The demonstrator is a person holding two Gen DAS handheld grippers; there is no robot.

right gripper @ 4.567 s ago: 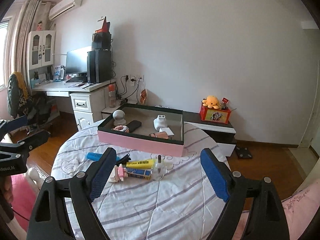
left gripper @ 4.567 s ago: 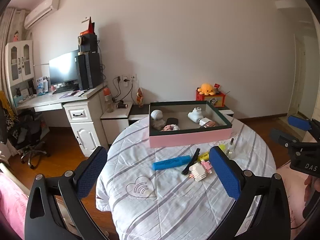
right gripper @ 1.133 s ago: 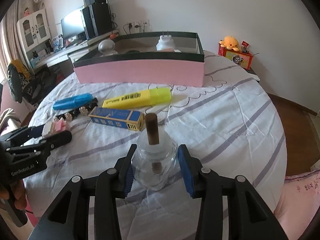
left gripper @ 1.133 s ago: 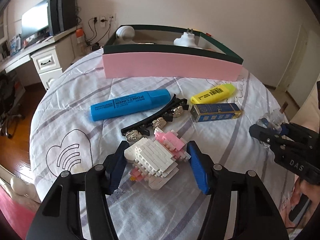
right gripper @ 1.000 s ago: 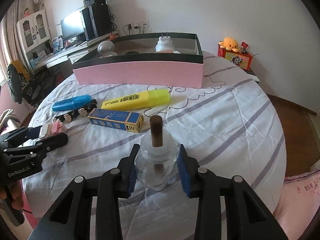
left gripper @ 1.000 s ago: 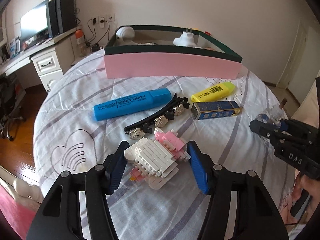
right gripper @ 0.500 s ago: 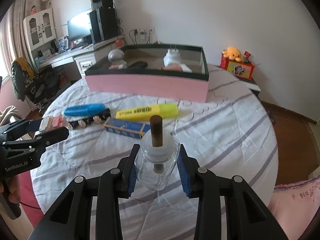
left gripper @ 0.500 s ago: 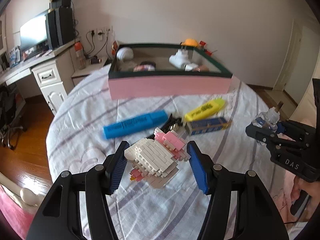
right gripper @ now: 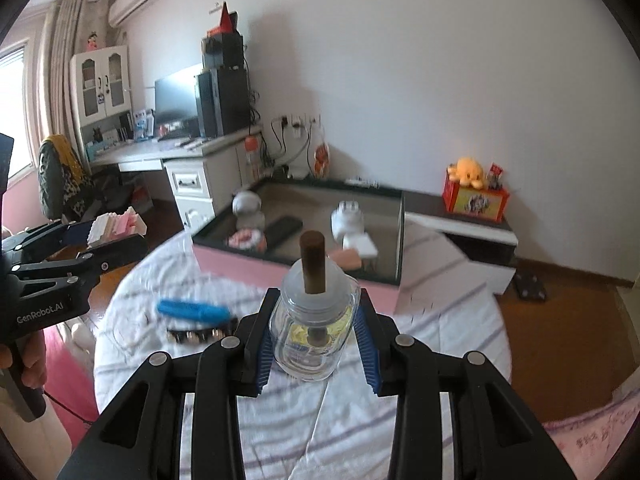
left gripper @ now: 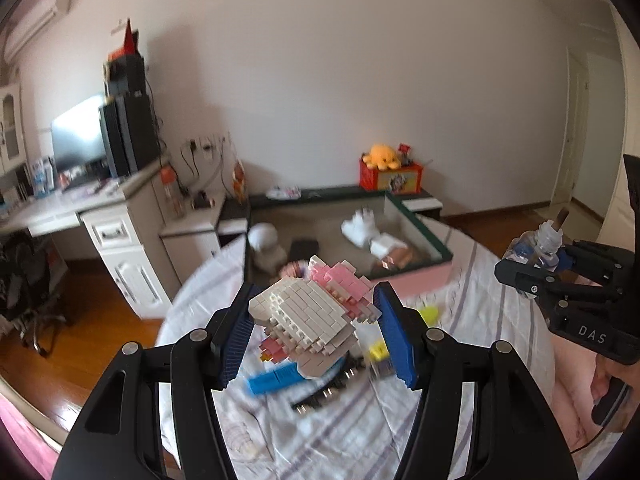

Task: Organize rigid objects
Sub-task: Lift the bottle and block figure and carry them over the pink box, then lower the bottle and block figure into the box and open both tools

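Blurred stripes of the tabletop [left gripper: 472,280] smear under both tools, so much of what lies down there is hard to read: a blue marker [right gripper: 192,310] shows as a streak, a black clip [right gripper: 196,335] beside it is only a dark strip with pale dots, and a yellow marker [left gripper: 428,313] peeks out half hidden behind the left tool's pad. Left tool [left gripper: 314,330] is clamped on the brick toy [left gripper: 308,314], white and pink, held clear above the tabletop and covering the near wall of the pink box [left gripper: 412,280]. Right tool [right gripper: 314,344] is clamped on the glass bottle [right gripper: 314,332], brown stick poking from its top, also off the cloth; yellow and blue shapes show through the glass but cannot be made out. Inside the box sit a white round thing [right gripper: 248,210], a black flat thing [right gripper: 284,228] and a white plug-like piece [right gripper: 348,220], all soft in focus. Writing reads "DAS" on the right tool's body in the left view, cut off at the edge, and "GenRobot.AI" on the left tool's body in the right view. A hand [right gripper: 28,356] grips that handle, partly cropped.
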